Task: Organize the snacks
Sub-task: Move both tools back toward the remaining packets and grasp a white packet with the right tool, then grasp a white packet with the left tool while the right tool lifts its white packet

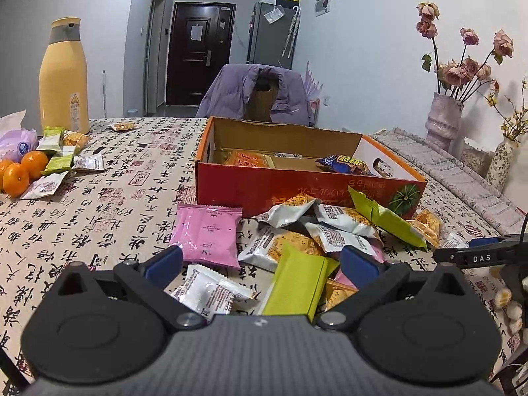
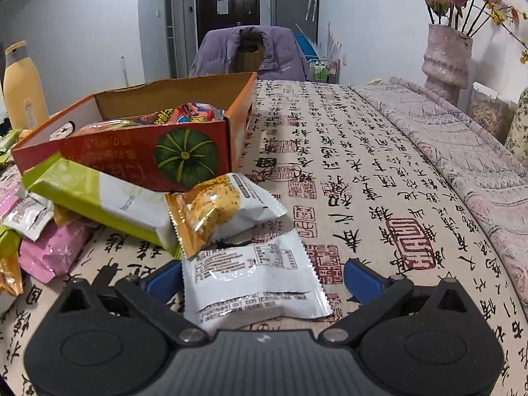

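An open red cardboard box with some snacks inside stands mid-table; it also shows in the right wrist view. A pile of snack packets lies in front of it: a pink one, white ones, green ones. My left gripper is open over the pile, with a white packet and a green packet between its fingers. My right gripper is open around a white packet lying flat. A green packet and an orange-white one lie beyond.
A yellow bottle, oranges and more packets sit at the far left. A vase of dried roses stands at the right edge; it also shows in the right wrist view. A chair with a purple jacket is behind the table.
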Demonstrator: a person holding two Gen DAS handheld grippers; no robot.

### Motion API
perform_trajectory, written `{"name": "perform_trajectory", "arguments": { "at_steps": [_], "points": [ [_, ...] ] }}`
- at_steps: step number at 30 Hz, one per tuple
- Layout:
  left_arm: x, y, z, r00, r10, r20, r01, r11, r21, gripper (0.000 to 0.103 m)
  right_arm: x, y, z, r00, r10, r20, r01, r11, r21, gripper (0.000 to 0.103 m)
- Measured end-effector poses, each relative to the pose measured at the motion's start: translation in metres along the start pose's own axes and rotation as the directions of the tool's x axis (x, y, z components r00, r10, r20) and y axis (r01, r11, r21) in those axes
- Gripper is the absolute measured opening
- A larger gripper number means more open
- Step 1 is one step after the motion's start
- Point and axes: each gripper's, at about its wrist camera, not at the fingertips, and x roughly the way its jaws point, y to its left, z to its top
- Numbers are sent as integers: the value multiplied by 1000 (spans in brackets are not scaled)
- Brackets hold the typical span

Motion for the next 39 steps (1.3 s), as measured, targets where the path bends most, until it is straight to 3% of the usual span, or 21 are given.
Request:
{"name": "perform_trajectory", "arguments": {
  "at_steps": [8, 15, 26, 34, 39],
  "points": [
    [-1, 3, -1, 1000, -3, -1, 3, 1000, -12, 103, -11, 1, -6, 999, 23, 40, -23, 1000, -20, 79],
    [-5, 7, -2, 1000, 1, 2, -1, 1000, -21, 103, -24, 8, -16, 996, 29, 80, -26, 999, -39, 47],
    [-9, 22, -1, 999, 44, -2, -44, 999, -25, 103, -44, 13, -26, 988, 1, 155, 0, 1000, -6, 45],
    [10, 38, -9, 988, 120, -98, -116, 992, 47, 103, -63, 17, -32, 978, -13, 207, 11, 1000, 9, 46],
    [18, 44, -17, 983, 128, -132, -118, 990, 77, 103, -65, 19, -33, 978, -15, 210, 13, 1000, 11, 46]
  ]
}}
